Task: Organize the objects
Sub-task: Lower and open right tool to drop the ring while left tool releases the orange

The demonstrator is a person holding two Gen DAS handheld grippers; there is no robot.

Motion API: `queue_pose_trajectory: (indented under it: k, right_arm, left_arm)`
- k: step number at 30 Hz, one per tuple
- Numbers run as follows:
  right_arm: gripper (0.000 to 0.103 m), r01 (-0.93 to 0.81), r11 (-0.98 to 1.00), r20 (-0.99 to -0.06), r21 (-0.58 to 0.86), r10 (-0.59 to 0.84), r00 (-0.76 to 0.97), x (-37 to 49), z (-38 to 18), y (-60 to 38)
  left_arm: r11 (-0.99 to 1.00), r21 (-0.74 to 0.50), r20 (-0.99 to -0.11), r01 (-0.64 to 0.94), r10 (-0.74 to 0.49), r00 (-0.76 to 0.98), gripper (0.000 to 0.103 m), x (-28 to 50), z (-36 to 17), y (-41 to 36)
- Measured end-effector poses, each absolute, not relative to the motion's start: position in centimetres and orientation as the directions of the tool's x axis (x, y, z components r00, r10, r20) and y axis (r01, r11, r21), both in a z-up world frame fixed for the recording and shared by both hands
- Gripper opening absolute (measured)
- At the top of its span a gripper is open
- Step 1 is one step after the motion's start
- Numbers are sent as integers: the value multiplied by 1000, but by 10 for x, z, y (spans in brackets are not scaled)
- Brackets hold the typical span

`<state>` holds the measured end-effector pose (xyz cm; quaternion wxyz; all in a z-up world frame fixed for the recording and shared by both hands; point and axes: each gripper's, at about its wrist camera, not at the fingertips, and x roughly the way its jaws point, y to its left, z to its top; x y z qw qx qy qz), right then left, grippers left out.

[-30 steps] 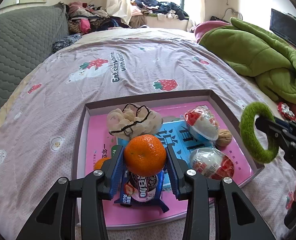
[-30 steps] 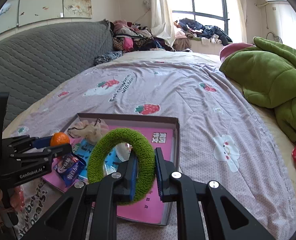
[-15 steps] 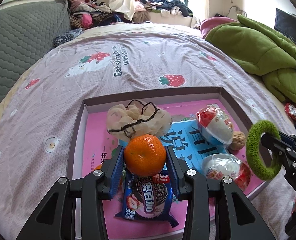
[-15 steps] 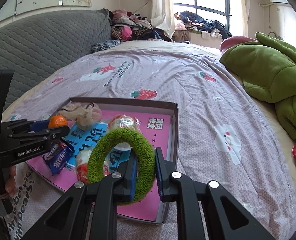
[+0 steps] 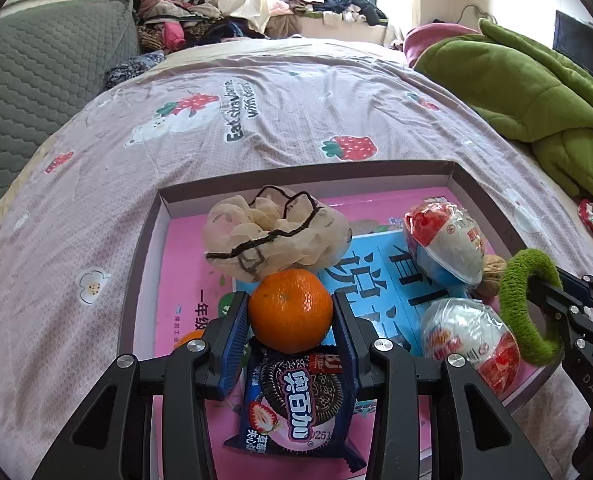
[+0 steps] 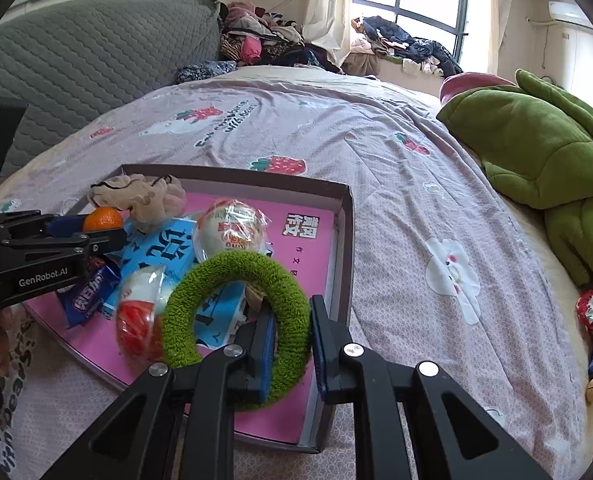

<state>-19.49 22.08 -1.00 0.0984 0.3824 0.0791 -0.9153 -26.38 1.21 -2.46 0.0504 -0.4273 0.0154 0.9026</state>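
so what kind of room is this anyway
Most likely a lived-in bedroom. The open pink-lined cardboard box sits on a bed with a lilac strawberry-print sheet, a grey quilted headboard stands behind it, and clothes are heaped on the window ledge.

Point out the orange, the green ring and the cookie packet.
orange [image 5: 291, 310]: left wrist view, middle of its peel.
green ring [image 6: 238, 266]: right wrist view, top of its fuzzy loop.
cookie packet [image 5: 296, 408]: left wrist view, printed front.
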Motion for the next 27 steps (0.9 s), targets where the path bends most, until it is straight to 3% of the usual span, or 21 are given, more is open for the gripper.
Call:
queue_pose_trajectory:
  k: [27]
  right_arm:
    - [17,264,-954,-733,-142,-78,-676,-196,-23,209]
  left_arm:
    - [-993,-22,-782,-119,91,-617,42,-264,-34,11]
